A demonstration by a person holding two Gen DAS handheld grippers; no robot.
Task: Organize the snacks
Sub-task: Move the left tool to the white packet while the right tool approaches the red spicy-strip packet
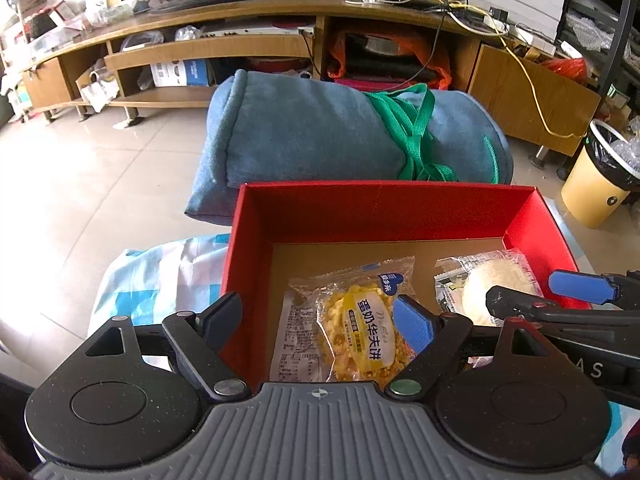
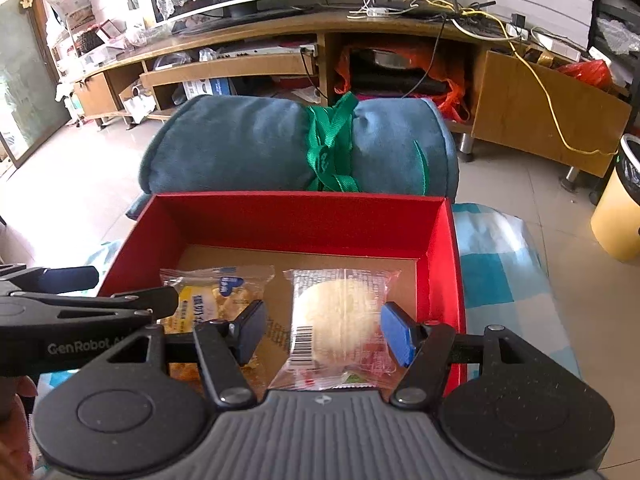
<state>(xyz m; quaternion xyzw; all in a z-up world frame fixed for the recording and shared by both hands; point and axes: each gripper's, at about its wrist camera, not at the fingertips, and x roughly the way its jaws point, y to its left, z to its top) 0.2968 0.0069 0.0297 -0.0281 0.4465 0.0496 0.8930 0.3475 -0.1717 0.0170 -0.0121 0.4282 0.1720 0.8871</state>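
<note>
An open red box (image 1: 384, 194) (image 2: 300, 200) with a brown cardboard floor holds two wrapped snacks. A yellow waffle packet (image 1: 360, 332) (image 2: 208, 292) lies on the left and a pale round cake packet (image 1: 494, 280) (image 2: 336, 316) on the right. My left gripper (image 1: 318, 324) is open above the box's left wall. One finger hangs outside the wall and the blue pad (image 1: 412, 326) hovers over the waffle packet. My right gripper (image 2: 324, 332) is open over the cake packet, with a gap at each pad. Each gripper shows in the other's view: right gripper (image 1: 520, 286), left gripper (image 2: 136, 286).
The box rests on a blue-and-white checked cloth (image 1: 160, 280) (image 2: 504, 264). A rolled blue blanket (image 1: 320, 132) (image 2: 240, 148) tied with a green strap lies just behind it. Beyond are tiled floor, a wooden TV stand (image 1: 240, 20) and a yellow bin (image 1: 596, 184).
</note>
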